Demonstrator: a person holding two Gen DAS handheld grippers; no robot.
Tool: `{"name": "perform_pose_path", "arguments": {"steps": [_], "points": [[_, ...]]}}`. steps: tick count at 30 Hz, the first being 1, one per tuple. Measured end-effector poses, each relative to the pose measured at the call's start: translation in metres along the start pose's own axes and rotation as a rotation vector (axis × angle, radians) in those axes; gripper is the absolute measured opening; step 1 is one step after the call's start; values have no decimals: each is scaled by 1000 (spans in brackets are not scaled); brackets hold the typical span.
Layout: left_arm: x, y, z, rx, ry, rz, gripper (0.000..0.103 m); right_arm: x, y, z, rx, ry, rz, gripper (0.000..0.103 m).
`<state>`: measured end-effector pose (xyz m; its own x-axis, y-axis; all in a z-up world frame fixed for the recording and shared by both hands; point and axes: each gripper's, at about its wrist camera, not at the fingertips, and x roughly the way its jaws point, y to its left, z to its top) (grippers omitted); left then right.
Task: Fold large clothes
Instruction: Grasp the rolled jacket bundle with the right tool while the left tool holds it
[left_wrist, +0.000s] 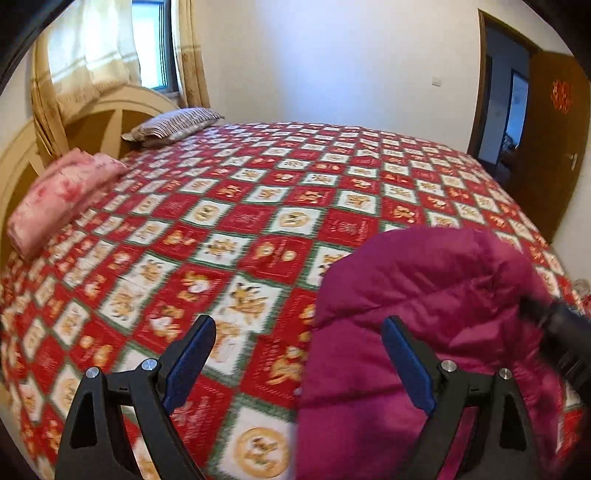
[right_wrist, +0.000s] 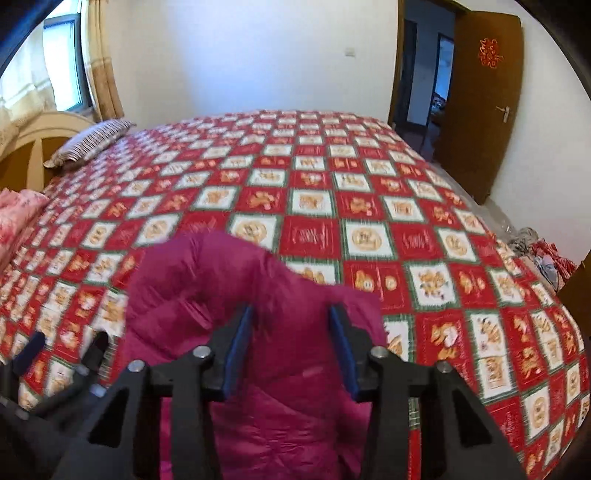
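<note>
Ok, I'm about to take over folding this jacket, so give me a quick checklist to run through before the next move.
1. Right gripper on the magenta quilted puffer jacket: fabric lies between the jaws; whether the pads press it, cannot tell.
2. Left gripper free: ok, jaws wide open, nothing between them.
3. Grippers apart: ok.
4. Red-and-white patchwork bedspread bare beyond the jacket: ok.
5. Folded pink blanket and striped pillow out of the way: ok, near the headboard.
6. Jacket lying flat: not ok, bunched.

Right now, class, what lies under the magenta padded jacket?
The red-and-white patchwork bedspread shows all round the magenta padded jacket and runs beneath it. Anything else under the jacket is covered.
</note>
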<state>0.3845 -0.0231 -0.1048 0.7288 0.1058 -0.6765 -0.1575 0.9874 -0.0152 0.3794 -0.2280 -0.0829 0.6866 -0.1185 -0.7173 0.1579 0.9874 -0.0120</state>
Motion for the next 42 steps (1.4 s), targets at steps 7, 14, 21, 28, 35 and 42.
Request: {"name": "perform_pose_path", "arguments": {"steps": [7,14,21,28,35,42], "points": [[32,-47,-17,90,41,-54,92,26,-50,-59,144,13,44,44],[49,-73,-36,164,18,15,92,42,-59,-69,172,-19,58,44],[67,-62,-43,98,56,-33,98,51,-59,-78,172,-20,66,44],[75,-64,-47,92,75,-27,100,59,-59,-81,177,-8,72,45],[76,-67,-50,117,62,9,101,63,-59,-82,177,0,71,45],[77,-67,-51,120,60,12,102,65,-57,-84,169,3,61,46]]}}
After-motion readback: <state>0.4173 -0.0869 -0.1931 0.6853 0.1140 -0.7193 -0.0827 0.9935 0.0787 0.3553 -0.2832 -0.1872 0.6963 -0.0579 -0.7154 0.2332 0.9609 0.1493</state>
